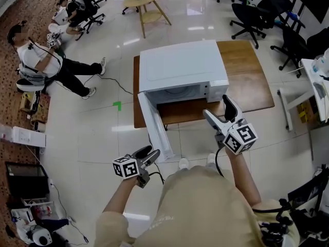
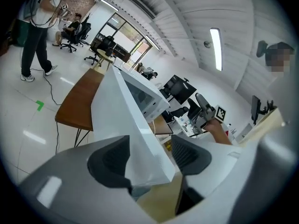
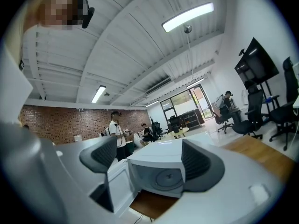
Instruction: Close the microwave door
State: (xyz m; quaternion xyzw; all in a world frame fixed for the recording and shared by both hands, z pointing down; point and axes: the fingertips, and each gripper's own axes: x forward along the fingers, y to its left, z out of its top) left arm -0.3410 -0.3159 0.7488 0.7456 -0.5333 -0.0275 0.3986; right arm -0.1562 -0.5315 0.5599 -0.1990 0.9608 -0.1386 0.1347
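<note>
One microwave [image 1: 180, 68], one door [image 1: 154, 125], open. The door's free edge sits between the left gripper [image 1: 154, 153]'s parted jaws. The right gripper [image 1: 216, 106] is parted and empty.

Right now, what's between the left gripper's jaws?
Left gripper view: the open microwave door's near corner sits between the left gripper's jaws, with a gap beside one pad.

Left tongs [image 1: 152, 153]: I hold them low and close to the body, pointing forward and slightly down, with the left forearm [image 1: 117, 199] bent in behind them. Their jaws stand part-way apart, astride the free edge of the microwave door [image 2: 126, 120]. A gap shows at one pad, so there is no clamp.

Right tongs [image 1: 217, 107]: I hold them higher and further forward, tilted slightly up, on an extended right forearm [image 1: 245, 176]. Their jaws stand apart with nothing between them.
</note>
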